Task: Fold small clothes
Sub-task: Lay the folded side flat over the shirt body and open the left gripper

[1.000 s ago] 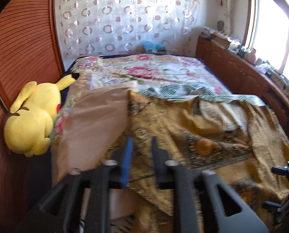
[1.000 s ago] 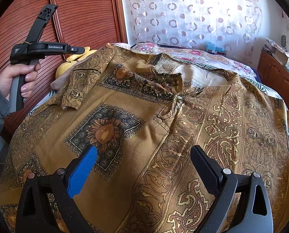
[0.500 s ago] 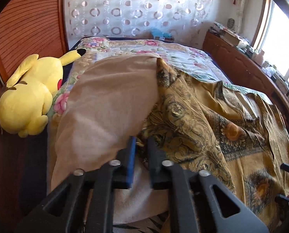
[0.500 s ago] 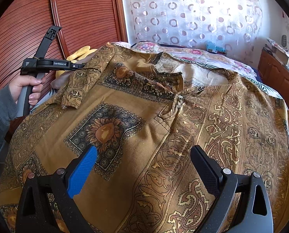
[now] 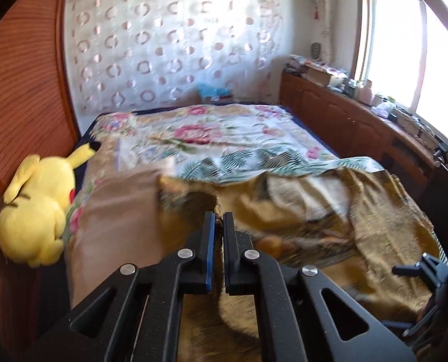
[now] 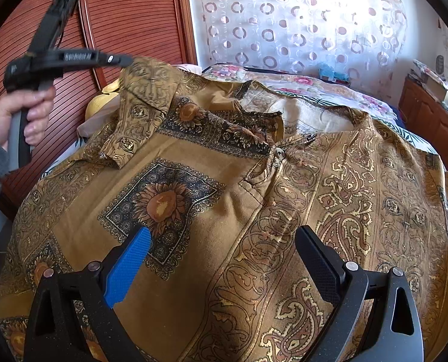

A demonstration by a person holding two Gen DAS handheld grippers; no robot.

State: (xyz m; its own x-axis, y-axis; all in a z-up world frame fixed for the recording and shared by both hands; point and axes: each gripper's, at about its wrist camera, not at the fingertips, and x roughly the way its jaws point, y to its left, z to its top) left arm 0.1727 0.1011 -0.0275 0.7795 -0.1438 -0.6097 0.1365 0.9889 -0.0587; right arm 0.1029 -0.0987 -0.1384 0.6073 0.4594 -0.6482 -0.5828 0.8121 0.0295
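As the left wrist view showed it, the left gripper (image 5: 219, 215) sat at the centre of the frame with its two fingers nearly together, only a thin slit between them. Blurred brown-gold cloth — the shirt (image 5: 329, 235) — lay right at the fingertips, but motion blur hid whether any fabric sat between them, so the hold could not be confirmed here. The shirt spread from the centre to the lower right of the frame over a floral bedspread (image 5: 212, 138). A plain tan cloth (image 5: 115, 220) lay at lower left, beside a yellow plush toy (image 5: 34, 211) at the left edge.

In the right wrist view, the right gripper (image 6: 224, 259) stood wide open at the bottom of the frame, holding nothing, with the shirt (image 6: 254, 196) filling the frame directly ahead of and beneath it. The collar (image 6: 224, 129) sat above centre. At upper left the left gripper (image 6: 124, 59), gripped by the person's left hand (image 6: 25, 111), met the raised corner of the left sleeve (image 6: 139, 96), apparently pinching it.

The sleeve's long axis ran from that lifted corner down towards centre left, so a fold would likely carry it across to the button placket (image 6: 272, 163) — and the left gripper was plainly the nearer one.
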